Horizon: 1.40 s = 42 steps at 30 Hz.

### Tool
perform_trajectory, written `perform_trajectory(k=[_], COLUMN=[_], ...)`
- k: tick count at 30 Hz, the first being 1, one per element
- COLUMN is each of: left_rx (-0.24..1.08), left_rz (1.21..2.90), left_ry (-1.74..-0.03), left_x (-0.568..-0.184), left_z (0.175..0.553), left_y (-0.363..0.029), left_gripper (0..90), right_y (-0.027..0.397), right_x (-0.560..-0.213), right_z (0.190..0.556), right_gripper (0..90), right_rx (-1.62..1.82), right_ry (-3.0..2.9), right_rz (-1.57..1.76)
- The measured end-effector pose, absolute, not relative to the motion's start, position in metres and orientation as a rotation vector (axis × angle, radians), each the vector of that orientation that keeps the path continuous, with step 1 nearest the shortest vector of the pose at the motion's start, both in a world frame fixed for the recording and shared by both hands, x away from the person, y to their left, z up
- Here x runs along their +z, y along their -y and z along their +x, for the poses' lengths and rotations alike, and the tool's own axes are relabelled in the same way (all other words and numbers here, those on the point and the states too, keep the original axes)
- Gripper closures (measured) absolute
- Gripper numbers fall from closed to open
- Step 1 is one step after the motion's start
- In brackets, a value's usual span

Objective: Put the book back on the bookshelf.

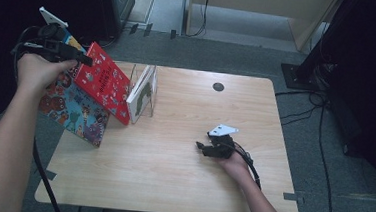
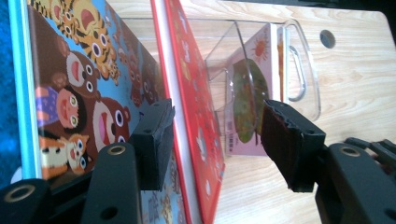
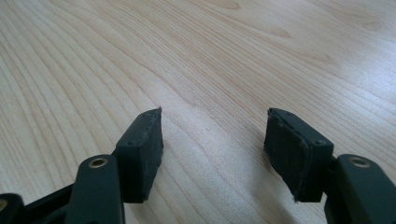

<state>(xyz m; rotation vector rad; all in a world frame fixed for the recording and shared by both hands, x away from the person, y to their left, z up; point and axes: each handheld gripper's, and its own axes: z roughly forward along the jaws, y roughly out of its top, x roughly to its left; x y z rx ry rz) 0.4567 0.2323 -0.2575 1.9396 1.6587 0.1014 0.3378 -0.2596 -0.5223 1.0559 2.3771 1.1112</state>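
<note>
At the upper left of the high view, the left gripper (image 1: 81,58) sat at the top edge of a red book (image 1: 103,81). Its own view showed the jaws spread, one on each side of the red book (image 2: 198,126), not clamped on it. Behind the red book leaned a blue animal picture book (image 1: 75,109), which hung past the left edge of the wooden table (image 1: 181,180). Just right of the red book stood a clear acrylic book stand (image 2: 299,70) holding a thin white book (image 1: 142,90). Right of centre in the high view, the right gripper (image 1: 199,146) lay low on the table, well apart from the books, jaws open over bare wood (image 3: 210,70).
</note>
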Motion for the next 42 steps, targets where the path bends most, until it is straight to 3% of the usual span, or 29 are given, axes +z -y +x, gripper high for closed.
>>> perform_trajectory(k=[8, 23, 42], left_rx=[0.117, 0.100, 0.084], left_rz=[1.955, 2.007, 2.091], left_ry=[-1.588, -1.452, -1.314], left_x=[-0.250, -0.277, -0.348], left_z=[0.440, 0.418, 0.370], left_y=[-0.216, -0.175, -0.123], left_gripper=[42.9, 42.4, 41.8], right_y=[0.259, 0.259, 0.259], right_x=[-0.522, -0.522, -0.523], right_z=[0.338, 0.336, 0.336], right_gripper=[37.0, 35.0, 34.4], right_rx=[1.111, 1.112, 1.112], right_ry=[-2.378, -2.388, -2.390], right_rz=[1.055, 1.049, 1.039])
